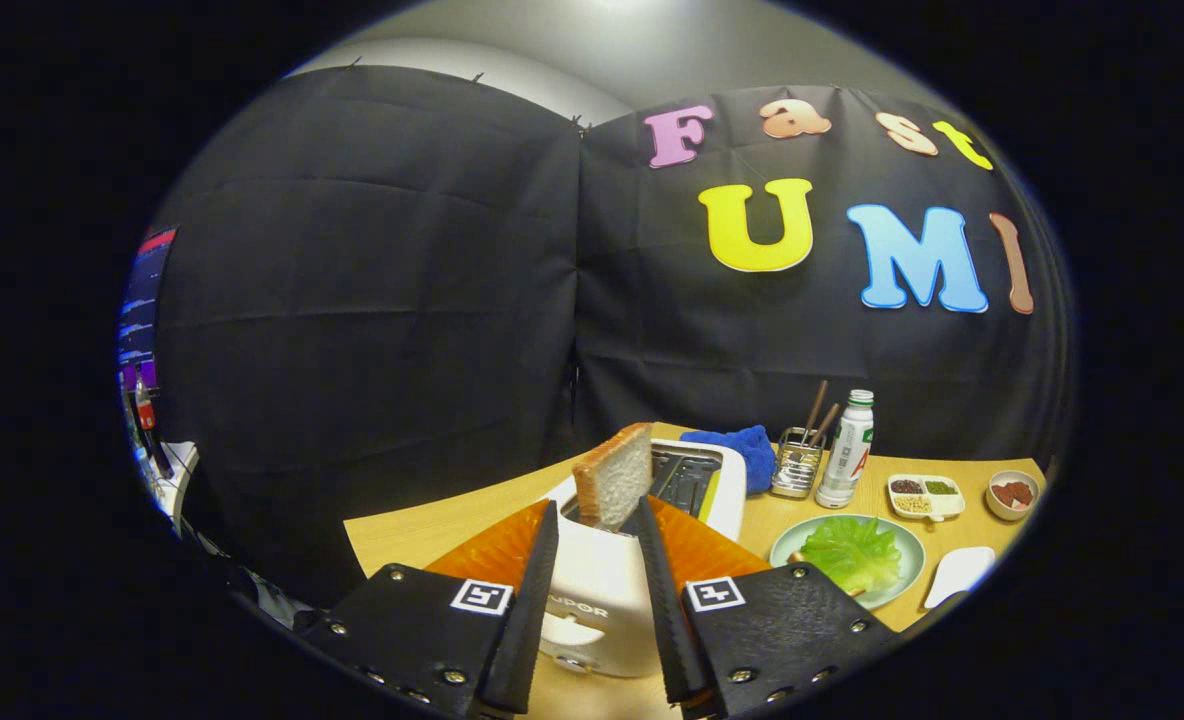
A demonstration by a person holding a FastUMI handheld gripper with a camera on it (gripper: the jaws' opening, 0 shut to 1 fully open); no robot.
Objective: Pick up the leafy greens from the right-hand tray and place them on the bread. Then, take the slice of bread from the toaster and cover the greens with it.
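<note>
Two fingers (542, 590) of the gripper (597, 515) reach forward with the jaws apart, one to each side of a bread slice (614, 477). It stands tilted in the slot of a white toaster (602, 590); whether the tips touch it I cannot tell. Right of the toaster, on the wooden bench (432, 530), a pale green plate (907, 555) carries the leafy greens (852, 552). Beside it lies a white tray (957, 572). Farther back stand a blue cloth (747, 447), a wire holder (797, 465) with sticks, a bottle (845, 450), a divided dish (924, 495) and a small bowl (1012, 493).
</note>
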